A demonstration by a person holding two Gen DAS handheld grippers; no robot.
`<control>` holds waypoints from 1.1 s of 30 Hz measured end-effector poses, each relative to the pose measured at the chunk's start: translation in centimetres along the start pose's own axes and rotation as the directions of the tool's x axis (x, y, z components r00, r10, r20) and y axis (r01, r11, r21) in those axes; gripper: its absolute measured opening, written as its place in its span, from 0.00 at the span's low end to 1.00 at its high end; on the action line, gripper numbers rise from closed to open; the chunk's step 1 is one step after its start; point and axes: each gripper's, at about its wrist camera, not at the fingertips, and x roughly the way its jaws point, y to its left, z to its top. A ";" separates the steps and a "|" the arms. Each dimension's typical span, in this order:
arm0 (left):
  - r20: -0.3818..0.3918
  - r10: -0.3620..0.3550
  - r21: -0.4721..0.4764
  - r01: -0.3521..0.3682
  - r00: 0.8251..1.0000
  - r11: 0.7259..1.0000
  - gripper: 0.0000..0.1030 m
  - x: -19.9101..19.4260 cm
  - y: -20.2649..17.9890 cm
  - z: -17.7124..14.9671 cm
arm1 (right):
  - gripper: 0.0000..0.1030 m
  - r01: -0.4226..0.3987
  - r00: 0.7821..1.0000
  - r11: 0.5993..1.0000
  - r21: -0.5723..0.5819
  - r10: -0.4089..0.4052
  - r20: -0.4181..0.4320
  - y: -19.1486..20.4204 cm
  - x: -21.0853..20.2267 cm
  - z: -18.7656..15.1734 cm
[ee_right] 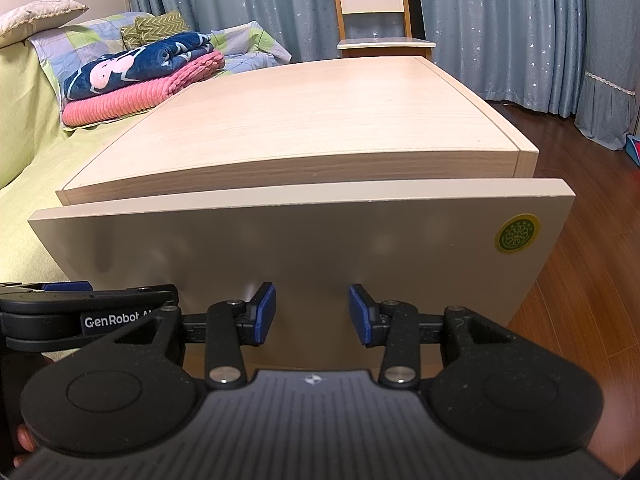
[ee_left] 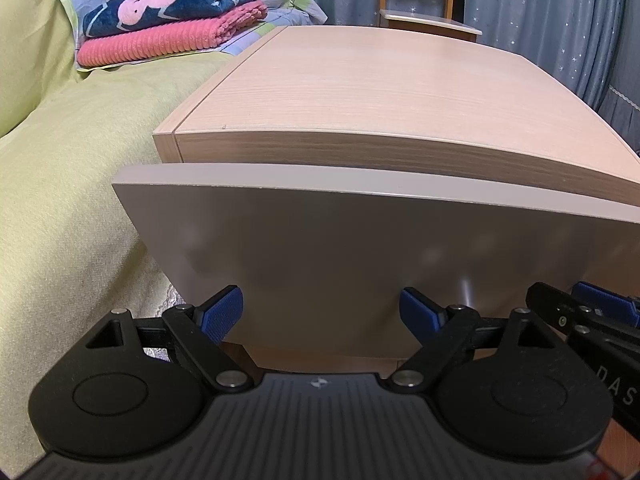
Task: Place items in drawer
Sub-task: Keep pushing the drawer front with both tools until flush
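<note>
A light wooden bedside cabinet [ee_left: 360, 92] [ee_right: 304, 120] fills both views. Its top drawer has a plain beige front [ee_left: 360, 248] [ee_right: 280, 248] that stands slightly out from the cabinet body. My left gripper [ee_left: 322, 314] is open, its blue pads at the lower edge of the drawer front with nothing between them. My right gripper [ee_right: 312, 314] is also open and empty, low against the same front, to the right of the left one. A round green sticker [ee_right: 517, 234] marks the front's upper right corner. The inside of the drawer is hidden.
A bed with a yellow-green cover [ee_left: 60, 184] lies left of the cabinet, carrying folded pink and navy towels [ee_left: 172, 20] [ee_right: 140, 76]. A wooden chair [ee_right: 376, 12] and blue starred curtains [ee_right: 520, 20] stand behind. Dark wood floor [ee_right: 580, 264] stretches to the right.
</note>
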 end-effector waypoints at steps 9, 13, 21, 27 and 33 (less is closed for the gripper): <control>-0.001 0.000 -0.003 0.000 1.000 1.000 0.85 0.0 0.0 0.2 | 0.35 0.003 1.000 1.000 -0.003 -0.003 0.002 0.1 0.1 0.0; 0.000 0.000 -0.005 0.000 1.000 1.000 0.85 0.1 0.0 0.3 | 0.35 0.004 1.000 1.000 -0.004 -0.004 0.004 0.1 0.1 0.1; 0.000 0.000 -0.009 0.000 1.000 1.000 0.85 0.2 0.1 0.4 | 0.35 0.005 1.000 1.000 -0.005 -0.005 0.005 0.1 0.2 0.1; 0.000 -0.001 -0.012 0.001 1.000 1.000 0.85 0.2 0.0 0.5 | 0.35 0.007 1.000 1.000 -0.006 -0.007 0.005 0.4 0.2 0.1; 0.001 -0.001 -0.012 0.001 1.000 1.000 0.85 0.3 0.0 0.6 | 0.35 0.008 1.000 1.000 -0.007 -0.008 0.006 0.7 0.3 0.1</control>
